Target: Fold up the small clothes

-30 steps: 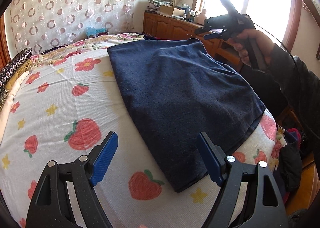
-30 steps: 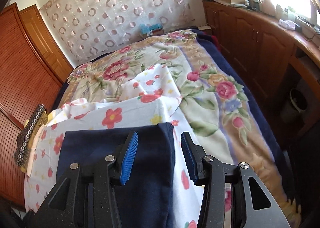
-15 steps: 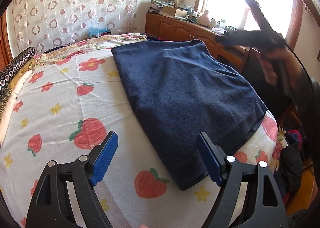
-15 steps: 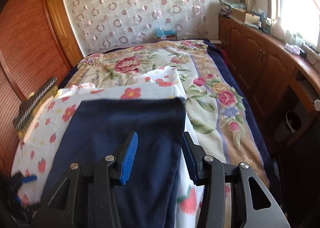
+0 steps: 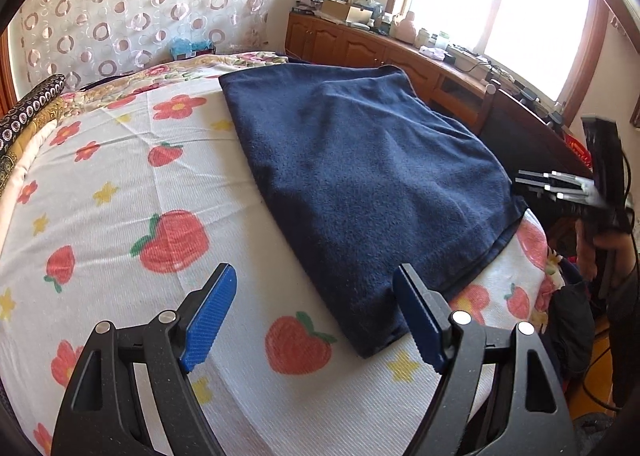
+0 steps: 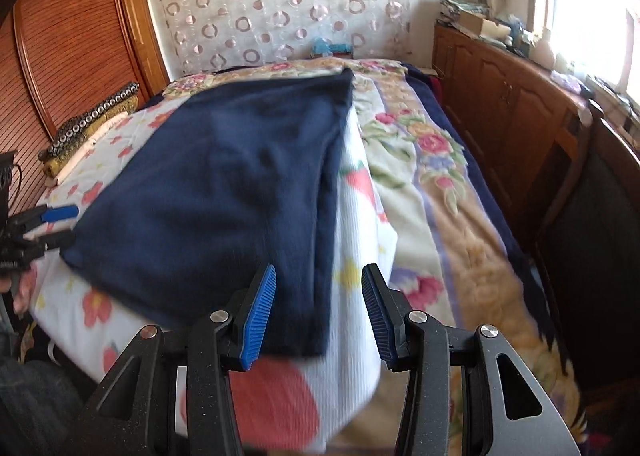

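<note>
Navy fleece garment (image 5: 360, 176) lies flat on a strawberry-print sheet (image 5: 160, 196) spread over the bed, seen from the left wrist camera. The left gripper (image 5: 316, 320) hangs above the sheet with its jaws wide apart and empty, the garment's near corner just beside its right-hand finger. At the frame's right edge the right gripper (image 5: 552, 186), held by a hand (image 5: 596, 248), sits off the bed near the garment's hem; its state is hard to read from here. No containers can be made out in this view, only clutter on the wooden cabinets (image 5: 360, 44).

From the right wrist camera, the garment (image 6: 224, 192) fills the centre, blurred. The right gripper (image 6: 318, 316) stands partly open, nothing between its pads, poised over the garment's near edge and the sheet (image 6: 352, 240). Likely risks: pinching sheet together with fleece, or catching a single layer, which would skew the fold. No containers show here either.
</note>
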